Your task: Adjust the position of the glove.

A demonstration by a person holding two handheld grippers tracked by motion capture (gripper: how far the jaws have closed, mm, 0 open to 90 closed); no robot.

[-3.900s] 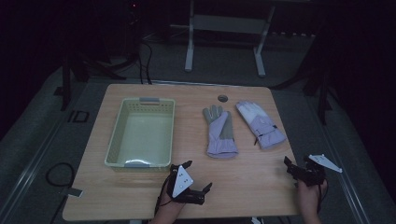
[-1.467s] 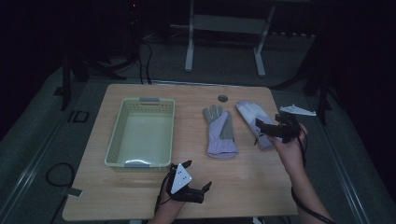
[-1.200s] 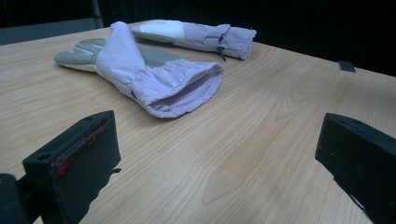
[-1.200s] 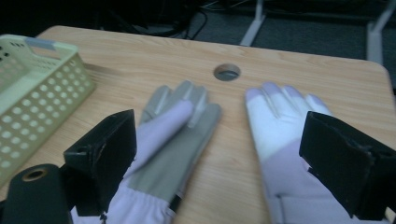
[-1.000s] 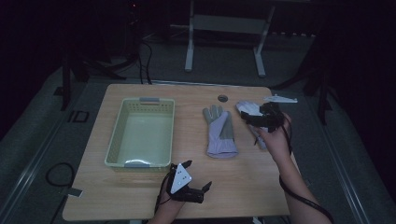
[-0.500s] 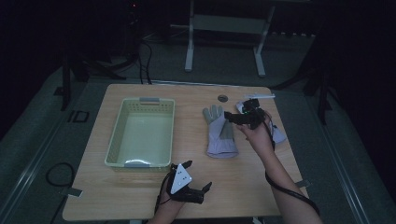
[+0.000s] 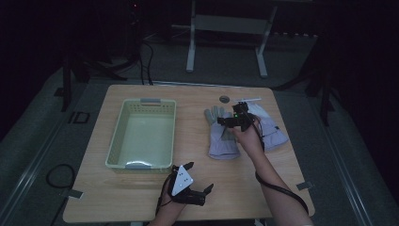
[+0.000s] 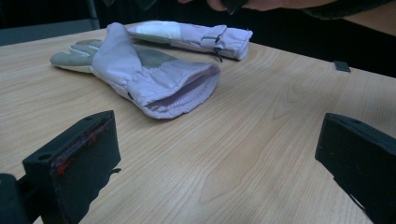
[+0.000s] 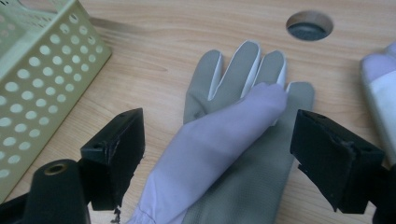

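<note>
Two lilac gloves with grey palms lie on the wooden table. The nearer one (image 7: 220,140) (image 8: 140,70) (image 9: 233,135) lies palm up with its thumb folded across. My right gripper (image 7: 221,121) (image 9: 219,149) hovers open just over this glove, a jaw on either side of the thumb and palm. The second glove (image 7: 272,129) (image 8: 196,35) (image 9: 380,93) lies to its right. My left gripper (image 7: 200,176) (image 8: 219,163) rests open near the front edge, its jaws pointing at the first glove's cuff with nothing between them.
A pale green perforated basket (image 7: 115,141) (image 9: 37,70) stands empty on the left half of the table. A round cable hole (image 7: 224,99) (image 9: 309,25) sits beyond the gloves' fingertips. Bare wood lies between my left gripper and the gloves.
My right gripper has travelled from the front right corner up over the far glove, then leftward to the nearer glove. The left gripper has stayed put.
</note>
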